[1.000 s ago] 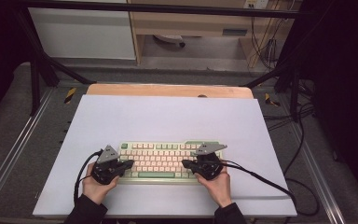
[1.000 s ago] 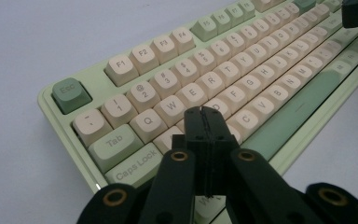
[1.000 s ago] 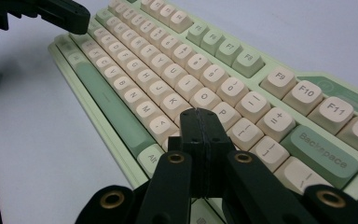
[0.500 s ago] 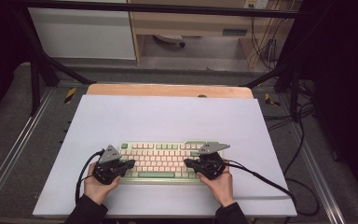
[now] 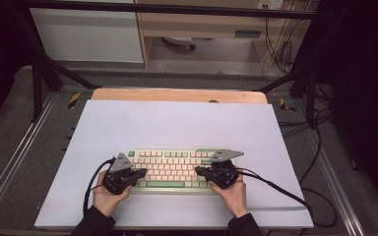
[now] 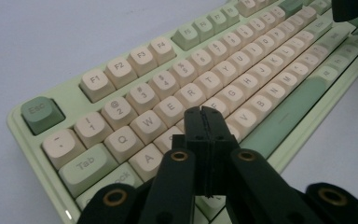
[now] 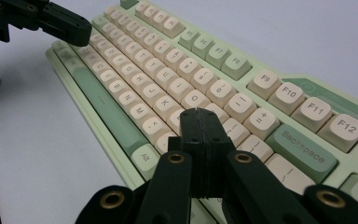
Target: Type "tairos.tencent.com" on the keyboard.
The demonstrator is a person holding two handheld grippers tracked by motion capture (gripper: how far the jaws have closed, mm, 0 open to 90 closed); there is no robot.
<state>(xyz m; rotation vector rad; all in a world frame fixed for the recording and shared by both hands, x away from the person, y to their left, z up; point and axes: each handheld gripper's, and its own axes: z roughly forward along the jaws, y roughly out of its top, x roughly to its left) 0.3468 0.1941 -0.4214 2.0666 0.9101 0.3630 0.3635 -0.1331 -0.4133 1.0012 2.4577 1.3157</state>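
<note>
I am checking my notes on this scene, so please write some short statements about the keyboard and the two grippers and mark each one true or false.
1. The left gripper has its jaws closed together over the keyboard. True.
2. The right gripper holds a keycap between its jaws. False: its jaws are shut on nothing, above the keys.
3. The keyboard is black with white letters. False: it is pale green with cream and green keys.
4. The Esc key is green. True.
5. The keyboard lies on a pale mat. True.
</note>
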